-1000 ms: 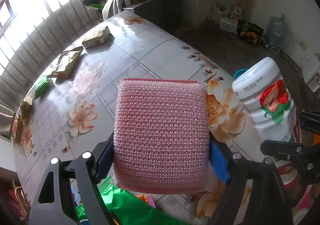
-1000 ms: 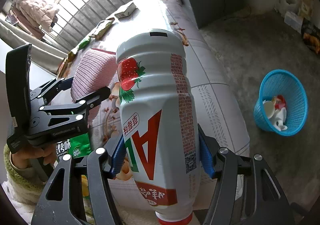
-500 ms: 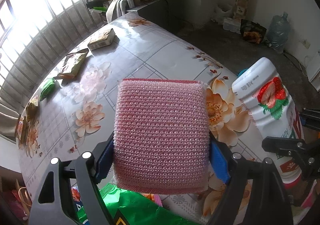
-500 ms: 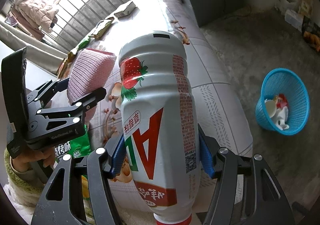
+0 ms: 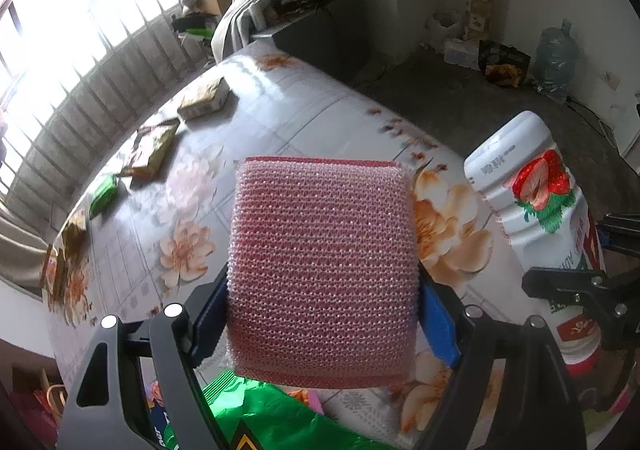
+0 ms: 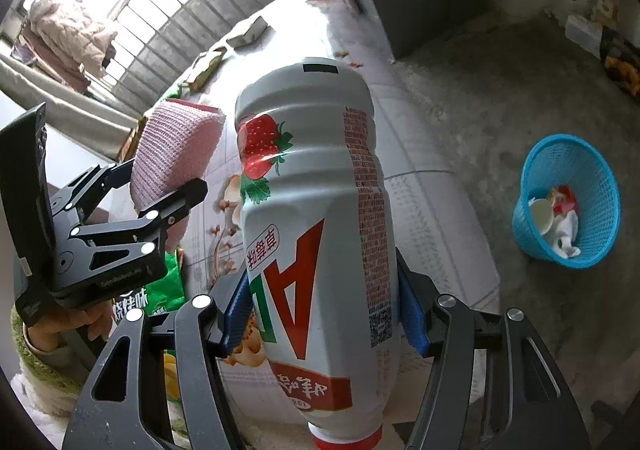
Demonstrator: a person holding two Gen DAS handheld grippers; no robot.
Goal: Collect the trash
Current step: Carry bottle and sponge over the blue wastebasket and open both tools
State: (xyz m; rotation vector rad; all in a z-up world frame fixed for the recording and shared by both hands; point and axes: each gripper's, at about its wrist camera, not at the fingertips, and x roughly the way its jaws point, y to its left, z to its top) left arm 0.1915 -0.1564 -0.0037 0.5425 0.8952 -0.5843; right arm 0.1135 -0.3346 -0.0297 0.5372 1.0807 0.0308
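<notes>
My left gripper (image 5: 322, 314) is clamped on the pink scouring pad (image 5: 322, 270), blue pads pressed into both its sides; the pad fills the middle of the left wrist view and hides the table (image 5: 280, 122) behind it. My right gripper (image 6: 324, 314) is clamped on the strawberry drink bottle (image 6: 316, 234), held cap end toward the camera; the cap is cut off at the bottom edge of the right view. The bottle blocks most of the table edge behind it. The blue basket (image 6: 592, 186) sits on the floor to the right, well apart from the table, with some white and red trash in it that I can't make out. Green wrapper (image 5: 272, 418) lies under the left gripper, mostly hidden. Far wrappers near the window are blurred.
</notes>
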